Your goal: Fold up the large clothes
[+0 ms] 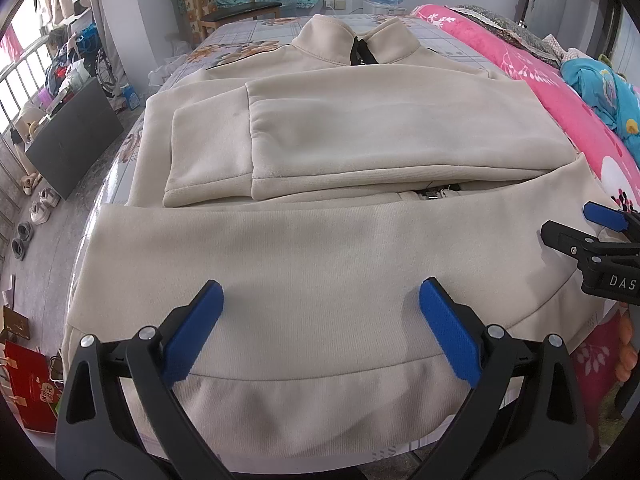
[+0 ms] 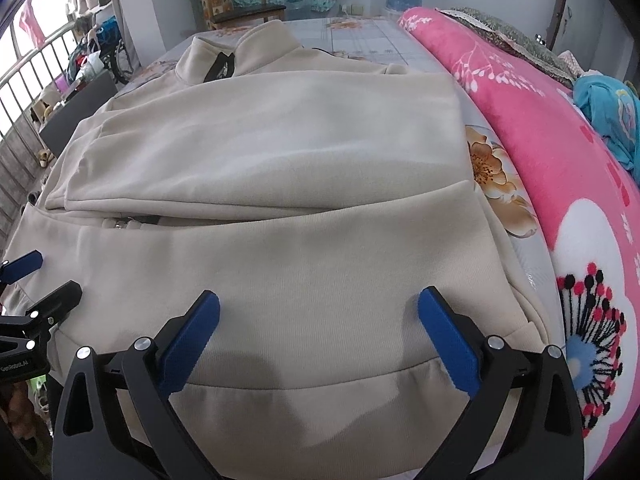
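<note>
A large beige zip-up jacket (image 1: 320, 248) lies flat on the bed, collar (image 1: 352, 44) at the far end, both sleeves (image 1: 360, 140) folded across its chest. Its ribbed hem (image 1: 320, 404) is at the near edge. My left gripper (image 1: 320, 300) hovers over the hem's left half, jaws wide apart, nothing between the blue pads. In the right wrist view the same jacket (image 2: 300, 264) fills the frame, and my right gripper (image 2: 319, 308) hangs open above the hem's right half (image 2: 320, 400), holding nothing. Each gripper shows at the edge of the other's view.
A rolled pink floral blanket (image 2: 560, 168) runs along the bed's right side, with a blue cloth (image 1: 612, 100) on it. The floral bedsheet (image 2: 496, 176) shows beside the jacket. Left of the bed are shoes (image 1: 40, 208), a dark board (image 1: 76, 136), a red box (image 1: 28, 388). A wooden chair (image 1: 236, 8) stands beyond.
</note>
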Available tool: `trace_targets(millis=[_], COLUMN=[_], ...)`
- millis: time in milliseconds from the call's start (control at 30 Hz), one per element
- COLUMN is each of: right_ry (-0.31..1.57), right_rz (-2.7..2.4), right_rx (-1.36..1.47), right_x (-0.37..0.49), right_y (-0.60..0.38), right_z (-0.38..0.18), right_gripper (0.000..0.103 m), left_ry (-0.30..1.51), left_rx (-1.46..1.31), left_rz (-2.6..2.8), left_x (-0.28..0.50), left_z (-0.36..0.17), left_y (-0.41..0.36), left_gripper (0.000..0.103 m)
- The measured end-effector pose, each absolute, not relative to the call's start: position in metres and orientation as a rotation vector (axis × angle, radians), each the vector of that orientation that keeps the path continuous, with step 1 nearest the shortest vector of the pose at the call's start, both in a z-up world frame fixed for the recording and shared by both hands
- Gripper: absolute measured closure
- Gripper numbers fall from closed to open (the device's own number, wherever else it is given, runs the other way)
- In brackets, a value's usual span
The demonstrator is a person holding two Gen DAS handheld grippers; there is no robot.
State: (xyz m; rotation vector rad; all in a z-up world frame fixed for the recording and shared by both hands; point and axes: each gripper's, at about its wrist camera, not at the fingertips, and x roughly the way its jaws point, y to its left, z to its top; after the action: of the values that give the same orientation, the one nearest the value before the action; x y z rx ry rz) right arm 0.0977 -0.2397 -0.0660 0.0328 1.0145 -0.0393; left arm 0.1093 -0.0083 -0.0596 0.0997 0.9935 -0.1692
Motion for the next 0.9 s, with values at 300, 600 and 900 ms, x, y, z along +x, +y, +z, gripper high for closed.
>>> trace_targets(millis=[300, 600, 900], right_ry=[1.03, 1.027, 1.149], right_rz=[-0.039, -0.035, 0.036], right_rx=[0.037, 0.038, -0.005], right_x=[0.099, 0.099, 0.117], right_y=[-0.24, -0.24, -0.239], right_z=[-0.066, -0.067, -0.053], right_gripper=[0.006, 0.006, 0.006], left_ry=[0.992, 0.961, 0.736], left_rx=[0.098, 0.1, 0.083], left_rz=[-0.17, -0.154, -0.162], left_x=[0.109, 0.11, 0.115], left_z=[-0.06, -0.056, 0.023], left_y=[-0.008, -0.002, 0.039], left_gripper=[0.008, 0.008, 0.008])
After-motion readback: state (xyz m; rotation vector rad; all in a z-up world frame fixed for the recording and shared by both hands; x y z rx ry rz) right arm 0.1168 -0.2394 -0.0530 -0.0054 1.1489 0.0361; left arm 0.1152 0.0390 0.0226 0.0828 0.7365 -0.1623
